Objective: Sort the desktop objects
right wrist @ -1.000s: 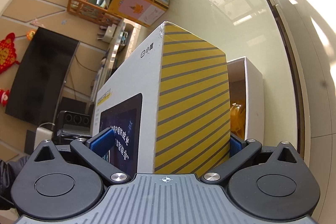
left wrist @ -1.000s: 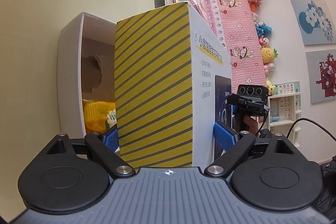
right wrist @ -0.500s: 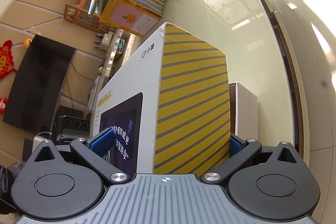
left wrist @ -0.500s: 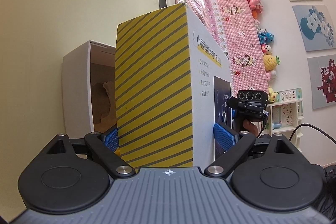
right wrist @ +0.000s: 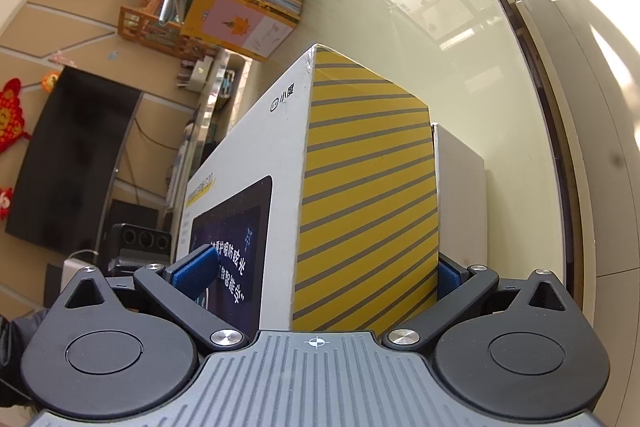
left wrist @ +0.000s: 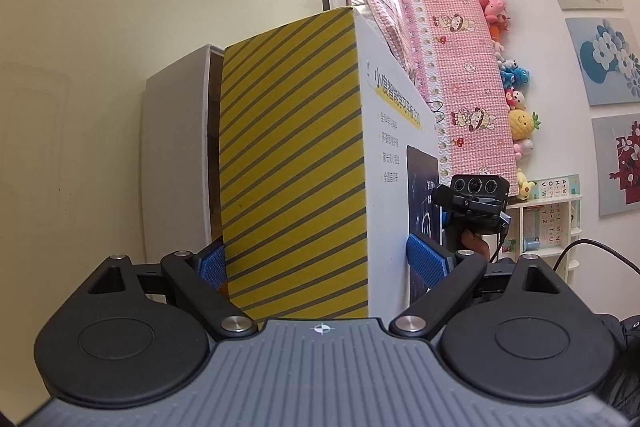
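We find the left gripper (left wrist: pixel 318 263) and right gripper (right wrist: pixel 320 273) each clamped on the yellow-striped carton (left wrist: pixel 292 163), directly beside the white box (left wrist: pixel 176 151).

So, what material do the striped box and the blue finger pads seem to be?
Striped box: likely printed cardboard, matte, with a frayed corner in the right wrist view. Blue finger pads: probably rubber or soft plastic, judging by the fine ribbed grip texture.

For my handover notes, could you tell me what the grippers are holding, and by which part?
Both hold the striped box: the left gripper and right gripper each clamp a yellow-striped end, fingers on its broad faces.
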